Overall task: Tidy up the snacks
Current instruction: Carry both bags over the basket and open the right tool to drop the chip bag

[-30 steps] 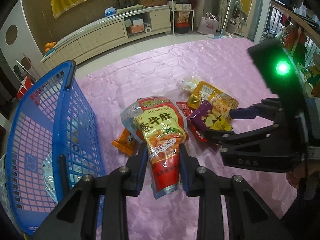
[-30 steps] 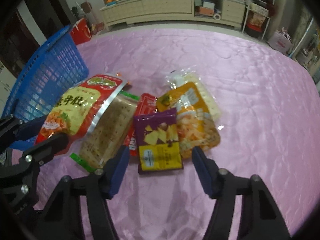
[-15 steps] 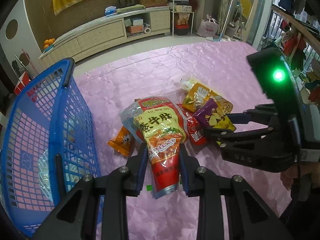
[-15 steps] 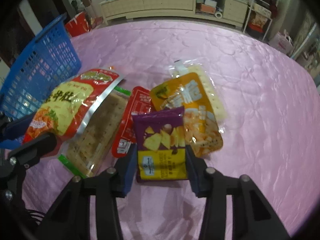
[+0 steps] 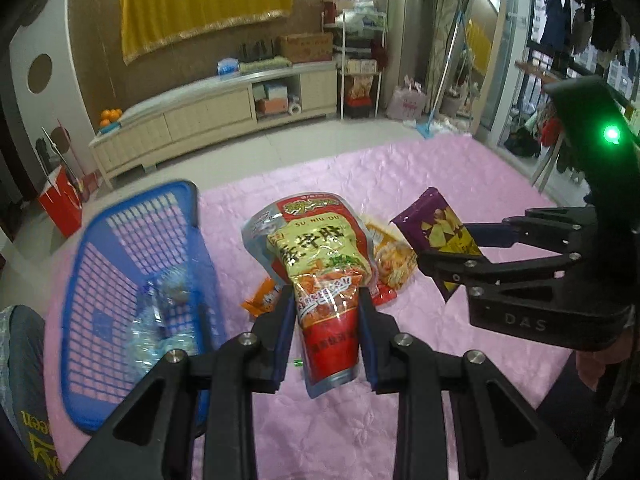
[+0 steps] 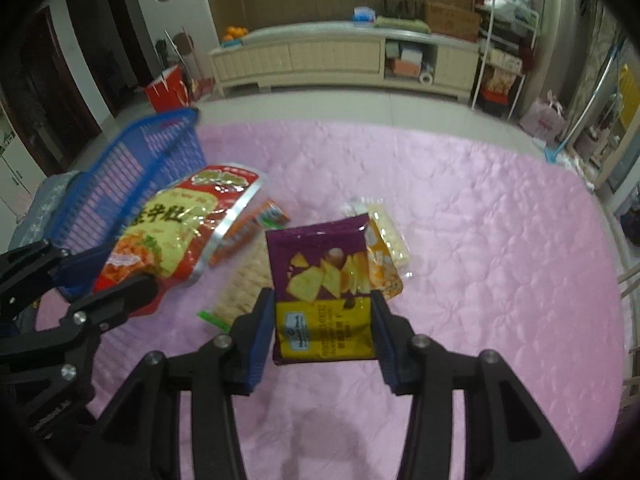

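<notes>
My left gripper [image 5: 325,336] is shut on a red and yellow snack pouch [image 5: 320,256] and holds it above the pink cloth; it also shows in the right wrist view [image 6: 168,228]. My right gripper [image 6: 322,328] is shut on a purple and yellow chip bag [image 6: 322,280], lifted off the cloth; it also shows in the left wrist view [image 5: 438,236]. A blue basket [image 5: 120,280] lies to the left with clear wrappers inside. A cracker pack [image 6: 244,284], an orange packet [image 6: 272,214] and a yellow snack bag [image 6: 382,268] lie on the cloth.
The pink quilted cloth [image 6: 480,240] covers the whole work surface. A pale cabinet [image 6: 340,60] stands along the far wall. A red paper bag [image 6: 166,90] stands on the floor beyond the basket.
Both grippers have risen, lifting their bags off the cloth. The right gripper, open a second ago, closed on the purple bag. The basket has come nearer to the left gripper.
</notes>
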A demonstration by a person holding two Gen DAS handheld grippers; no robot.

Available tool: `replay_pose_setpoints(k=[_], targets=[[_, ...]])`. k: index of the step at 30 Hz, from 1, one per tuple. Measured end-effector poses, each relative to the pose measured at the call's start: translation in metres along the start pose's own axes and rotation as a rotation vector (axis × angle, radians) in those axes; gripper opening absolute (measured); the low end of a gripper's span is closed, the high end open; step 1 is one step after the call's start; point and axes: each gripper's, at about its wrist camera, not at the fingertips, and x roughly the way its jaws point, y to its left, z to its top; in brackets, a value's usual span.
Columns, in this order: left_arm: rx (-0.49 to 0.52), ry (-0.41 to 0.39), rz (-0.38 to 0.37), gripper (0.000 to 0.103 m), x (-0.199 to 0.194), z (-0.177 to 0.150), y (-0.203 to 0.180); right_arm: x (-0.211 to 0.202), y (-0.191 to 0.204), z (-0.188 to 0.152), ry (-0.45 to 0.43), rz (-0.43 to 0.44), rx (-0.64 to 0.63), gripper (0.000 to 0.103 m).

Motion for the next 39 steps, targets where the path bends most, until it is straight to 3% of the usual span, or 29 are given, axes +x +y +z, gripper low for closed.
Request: replay_pose_setpoints(k=[9, 16, 26, 39], targets=[[-0.036, -0.083, 0.032, 0.027, -0.062, -0.002, 0.041, -0.052, 0.043, 0.014, -0.109, 0.017, -0.053, 0.051], [-0.071, -0.116, 0.088, 0.027, -0.088, -0.013, 0.078, -0.059, 0.081, 0.024, -0.143, 0.059, -0.098, 0.051], [-0.145, -0.112, 0.157, 0.027, -0.105, -0.032, 0.140, -0.038, 0.136, 0.044, -0.137, 0.120, -0.167, 0.051], [-0.215, -0.066, 0.185, 0.028, -0.079, -0.035, 0.193, 0.026, 0.184, 0.070, -0.050, 0.148, -0.222, 0.051]])
